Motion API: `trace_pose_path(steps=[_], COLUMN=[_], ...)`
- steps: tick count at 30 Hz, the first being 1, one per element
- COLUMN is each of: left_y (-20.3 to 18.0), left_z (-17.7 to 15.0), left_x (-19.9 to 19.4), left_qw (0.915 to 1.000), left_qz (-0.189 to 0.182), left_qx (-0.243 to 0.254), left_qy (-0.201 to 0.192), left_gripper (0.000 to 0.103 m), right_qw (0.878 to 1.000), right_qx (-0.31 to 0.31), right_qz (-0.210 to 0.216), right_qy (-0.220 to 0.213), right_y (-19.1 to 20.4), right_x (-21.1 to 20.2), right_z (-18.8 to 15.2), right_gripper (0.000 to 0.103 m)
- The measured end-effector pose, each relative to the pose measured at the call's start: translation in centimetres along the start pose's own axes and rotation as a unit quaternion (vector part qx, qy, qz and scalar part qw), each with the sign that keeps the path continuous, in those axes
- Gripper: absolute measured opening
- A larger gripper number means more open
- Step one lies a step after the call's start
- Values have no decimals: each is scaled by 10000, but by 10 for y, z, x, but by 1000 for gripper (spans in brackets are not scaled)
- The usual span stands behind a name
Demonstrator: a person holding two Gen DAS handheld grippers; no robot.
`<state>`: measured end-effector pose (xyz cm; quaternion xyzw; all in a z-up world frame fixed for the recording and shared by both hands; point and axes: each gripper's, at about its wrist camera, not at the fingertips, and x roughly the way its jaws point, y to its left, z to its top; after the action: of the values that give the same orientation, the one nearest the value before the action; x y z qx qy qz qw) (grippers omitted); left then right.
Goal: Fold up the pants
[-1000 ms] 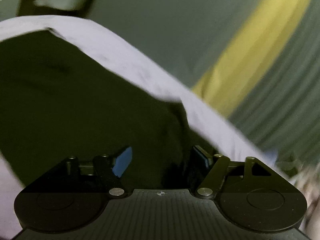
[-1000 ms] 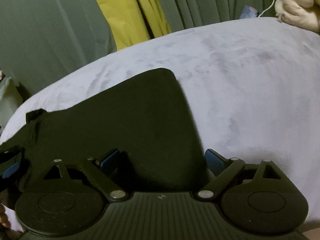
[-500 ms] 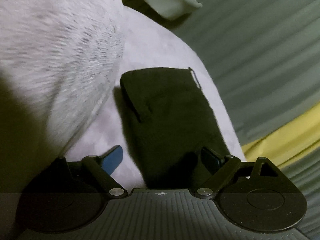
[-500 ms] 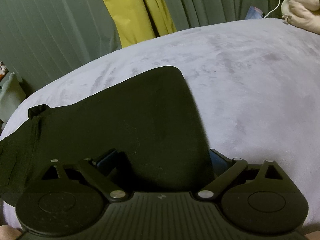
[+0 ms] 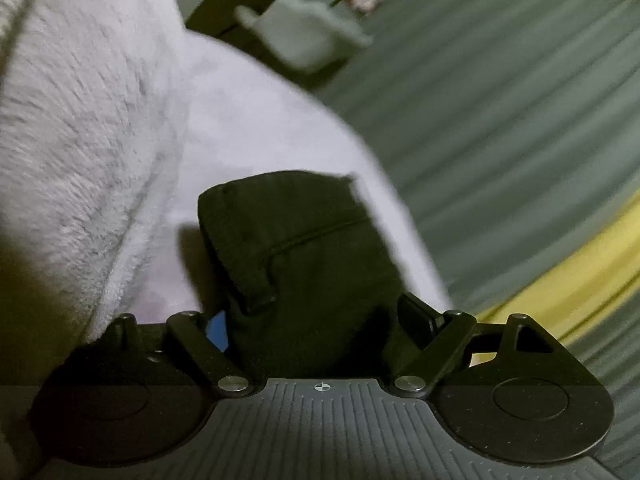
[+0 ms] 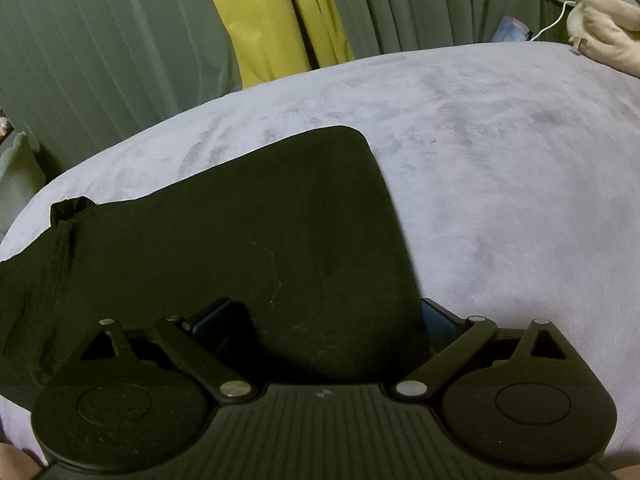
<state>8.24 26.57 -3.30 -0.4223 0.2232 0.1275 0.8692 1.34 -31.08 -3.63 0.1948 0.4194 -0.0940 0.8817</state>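
The black pants (image 6: 256, 248) lie flat on a pale lilac plush bed (image 6: 500, 184), folded into a broad panel with a bunched end at the left. My right gripper (image 6: 324, 320) is open, its blue-padded fingers (image 6: 212, 316) spread wide, with the near edge of the pants lying between them. In the left wrist view the pants (image 5: 304, 264) run away from me with a pocket seam showing. My left gripper (image 5: 316, 324) is open, fingers spread to either side of the cloth's near end.
A thick fluffy white blanket (image 5: 76, 140) rises at the left of the left wrist view. Green pleated curtains (image 6: 100, 48) and a yellow curtain (image 6: 272, 16) hang behind the bed. A plush toy (image 6: 604, 20) and a white cable sit at the bed's far right.
The left gripper has swung round and dropped close to the pants' end, with the cloth now between its fingers. The right gripper has stayed open and edged slightly forward over the pants.
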Motion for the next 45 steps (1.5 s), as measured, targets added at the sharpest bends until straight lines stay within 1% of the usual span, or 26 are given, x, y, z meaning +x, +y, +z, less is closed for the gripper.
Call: trace_pose_path(steps=[2, 4, 6, 7, 9, 13, 14, 17, 19, 22, 24, 26, 28, 29, 30, 33, 34, 35, 36, 37, 39, 41, 42, 43, 44, 45], left_y=[-4, -7, -8, -10, -14, -22, -29, -56, -79, -119, -150, -185, -216, -228, -239, -263, -271, -277, -280, -282, -280, -274, -268, -261, -253, -241], left_z=[-2, -1, 0, 0, 1, 10, 11, 10, 7, -3, -14, -33, -59, -75, -90, -131, -146, -156, -162, -165, -159, -146, -136, -125, -111, -94], left_x=[7, 7, 4, 5, 2, -21, -25, -36, -45, -63, -72, -85, -90, -90, -88, -82, -80, -78, -72, -67, -59, -63, -66, -69, -70, -71], left_qw=[9998, 9999, 9997, 9997, 9998, 9988, 9983, 9964, 9927, 9822, 9699, 9540, 9353, 9272, 9225, 9082, 9022, 8984, 8969, 8989, 9056, 9099, 9117, 9149, 9203, 9290], left_qz=[112, 61, 57, 30, -56, -377, -463, -602, -773, -1038, -1457, -1802, -2131, -2205, -2227, -2483, -2475, -2445, -2409, -2396, -2402, -2376, -2318, -2225, -2105, -1920], left_qx=[133, -13, -119, -97, -73, -46, 31, 404, 767, 1420, 1839, 2304, 2776, 2996, 3136, 3365, 3527, 3645, 3703, 3663, 3488, 3399, 3389, 3355, 3265, 3099], left_qy=[-81, -130, -194, -201, -203, -304, -352, -443, -527, -664, -655, -657, -525, -439, -316, 176, 200, 193, 196, 209, 206, 17, -155, -314, -464, -637], left_gripper=[93, 87, 69, 65, 51, 35, 28, 24, 23, 21, 20, 20, 20, 20, 20, 21, 21, 21, 21, 21, 21, 21, 20, 20, 22, 30], right_qw=[10000, 9999, 9999, 9999, 9999, 10000, 10000, 10000, 10000, 9998, 9997, 9995, 9991, 9990, 9988, 9979, 9974, 9970, 9966, 9962, 9953, 9944, 9940, 9934, 9929, 9923], right_qx=[-68, -114, -100, -94, -90, -85, -81, -29, 42, 136, 167, 213, 280, 311, 341, 442, 487, 524, 566, 606, 693, 777, 813, 857, 905, 954], right_qz=[-37, -59, -55, -48, -43, -36, -27, 25, 73, 127, 167, 203, 258, 280, 297, 381, 416, 451, 489, 516, 591, 646, 672, 703, 727, 745], right_qy=[13, 19, 24, 23, 19, 21, 17, -8, -33, -64, -91, -125, -167, -186, -210, -291, -321, -333, -344, -347, -338, -301, -288, -282, -275, -257], right_y=[2, 3, 2, 2, 2, 2, 1, 0, -2, -4, -5, -7, -9, -10, -11, -14, -16, -17, -19, -20, -23, -27, -28, -29, -30, -31], right_x=[2, 2, 2, 2, 2, 1, 1, -1, -3, -5, -7, -8, -10, -12, -13, -19, -21, -23, -25, -26, -28, -28, -28, -27, -26, -25], right_z=[0, 0, 0, 0, 0, 0, 0, 0, 0, 1, 1, 1, 2, 2, 2, 1, 1, 1, 0, 0, 0, 0, -1, 0, 0, 1], right_gripper=[99, 99, 99, 99, 99, 99, 99, 99, 99, 99, 99, 99, 99, 99, 99, 99, 99, 99, 99, 99, 99, 99, 99, 99, 99, 99])
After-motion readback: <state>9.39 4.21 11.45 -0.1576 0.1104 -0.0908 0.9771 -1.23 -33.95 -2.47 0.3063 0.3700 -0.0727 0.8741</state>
